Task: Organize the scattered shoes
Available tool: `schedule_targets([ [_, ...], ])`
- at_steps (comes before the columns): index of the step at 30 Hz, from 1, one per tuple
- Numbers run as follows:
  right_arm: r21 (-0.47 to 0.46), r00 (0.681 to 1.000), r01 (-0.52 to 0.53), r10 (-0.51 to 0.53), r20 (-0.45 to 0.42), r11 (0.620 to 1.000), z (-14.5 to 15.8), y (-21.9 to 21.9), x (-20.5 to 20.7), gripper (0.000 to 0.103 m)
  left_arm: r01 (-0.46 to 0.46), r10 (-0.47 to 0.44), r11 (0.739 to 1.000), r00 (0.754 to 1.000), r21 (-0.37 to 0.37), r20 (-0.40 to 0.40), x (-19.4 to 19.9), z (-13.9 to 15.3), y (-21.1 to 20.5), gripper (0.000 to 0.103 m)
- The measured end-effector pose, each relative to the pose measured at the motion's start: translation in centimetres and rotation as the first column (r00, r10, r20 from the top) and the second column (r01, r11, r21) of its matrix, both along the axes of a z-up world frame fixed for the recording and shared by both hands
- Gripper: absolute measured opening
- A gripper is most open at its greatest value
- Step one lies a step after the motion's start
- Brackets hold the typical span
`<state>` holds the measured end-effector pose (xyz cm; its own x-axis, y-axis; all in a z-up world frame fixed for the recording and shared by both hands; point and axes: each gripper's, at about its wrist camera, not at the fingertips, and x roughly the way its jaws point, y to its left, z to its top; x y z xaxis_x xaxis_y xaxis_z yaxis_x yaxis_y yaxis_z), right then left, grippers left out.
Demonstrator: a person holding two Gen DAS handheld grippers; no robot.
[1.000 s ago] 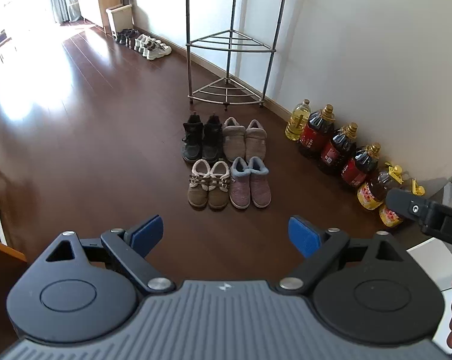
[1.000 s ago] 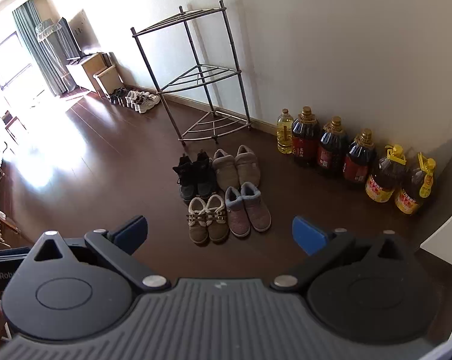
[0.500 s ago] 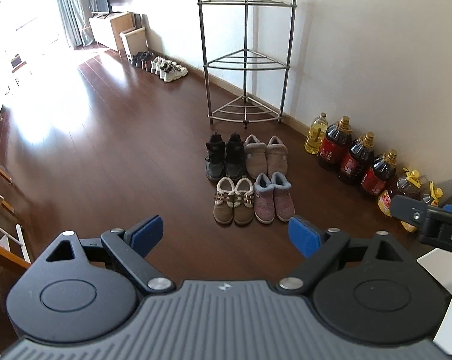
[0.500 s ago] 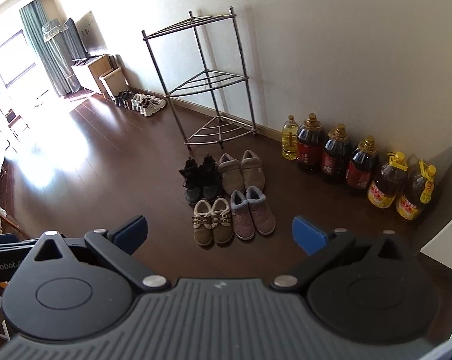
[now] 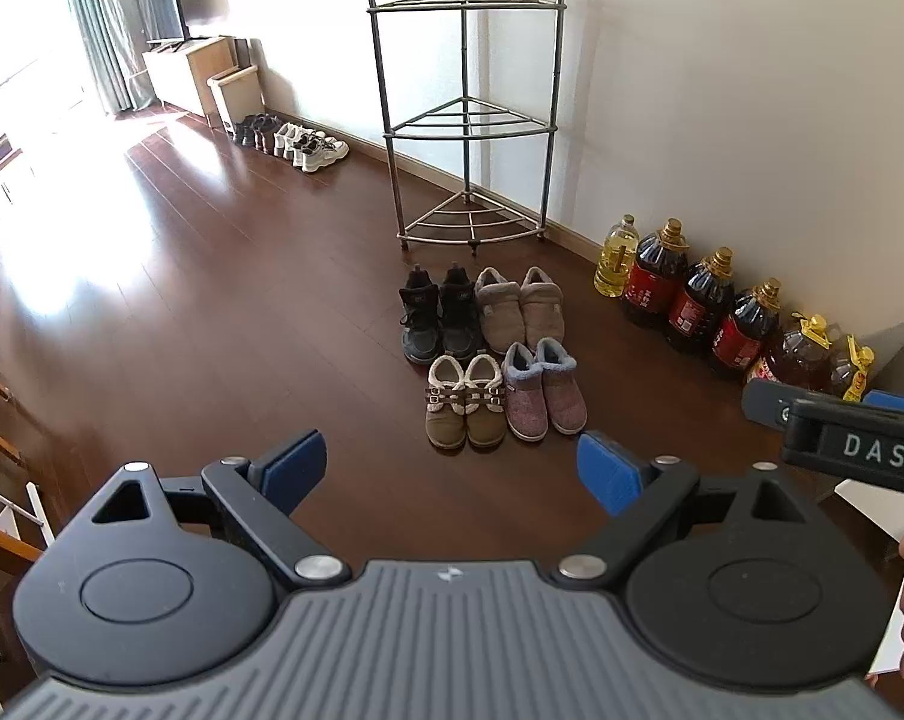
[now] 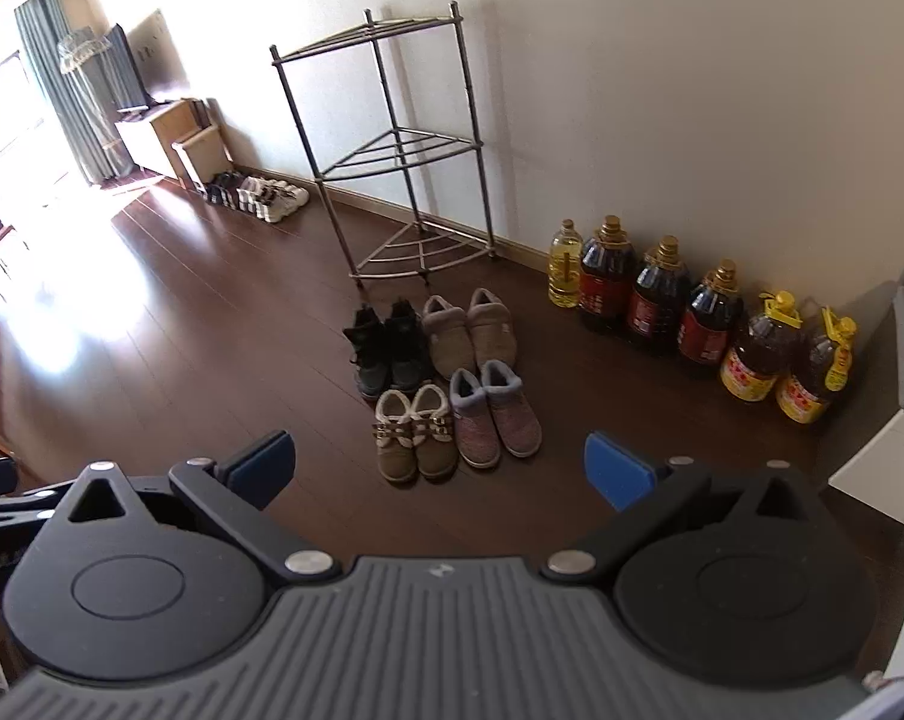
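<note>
Shoes stand on the dark wood floor [image 5: 212,300] in a tidy block of four pairs, just in front of the metal corner shelf [image 5: 467,120] by the white wall [image 5: 722,90]. In the row nearer the wall, the black boots [image 5: 435,315] are beside the beige slippers [image 5: 519,307]. In the front row, the brown strap shoes [image 5: 464,402] are beside the pink-grey ankle boots [image 5: 545,393]. The pairs touch each other or almost touch. Along the wall next to the shelf stands a row of oil bottles [image 5: 692,300]. Far along the same wall, near a wooden cabinet [image 5: 194,72], is another row of white and dark sneakers [image 5: 296,135].

The left gripper [image 5: 449,468] hangs above the floor, its blue fingers spread wide and holding nothing. The right gripper [image 6: 437,465] is the same, fingers released and empty, well apart from the shoes.
</note>
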<state>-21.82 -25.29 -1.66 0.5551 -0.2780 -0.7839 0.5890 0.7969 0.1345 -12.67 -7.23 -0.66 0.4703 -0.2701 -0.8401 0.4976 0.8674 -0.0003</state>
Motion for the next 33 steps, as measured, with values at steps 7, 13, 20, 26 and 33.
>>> schedule_targets([
  [7,0.002,1.0,-0.005,0.005,-0.007,1.0,-0.5,1.7,1.9,0.102,0.002,-0.002,1.0,1.0,0.004,0.018,1.3,0.1,1.4,0.092],
  [13,0.005,1.0,-0.016,0.016,-0.024,1.0,-1.2,2.8,3.5,0.102,-0.005,0.004,1.0,1.0,0.017,0.016,2.2,-0.4,2.3,0.092],
  [20,0.013,0.998,-0.037,0.038,-0.049,0.999,-2.2,3.3,5.2,0.102,-0.017,0.017,0.999,1.0,0.029,-0.002,2.8,-1.2,3.4,0.092],
  [26,0.013,0.996,-0.049,0.05,-0.073,0.999,-3.1,3.6,5.4,0.102,-0.038,0.039,0.999,0.999,0.033,-0.038,3.1,-2.4,3.7,0.092],
  [33,0.009,0.999,-0.038,0.038,-0.029,0.999,-3.2,1.4,5.2,0.102,-0.032,0.035,0.999,0.996,0.039,-0.08,3.9,-3.8,1.7,0.092],
])
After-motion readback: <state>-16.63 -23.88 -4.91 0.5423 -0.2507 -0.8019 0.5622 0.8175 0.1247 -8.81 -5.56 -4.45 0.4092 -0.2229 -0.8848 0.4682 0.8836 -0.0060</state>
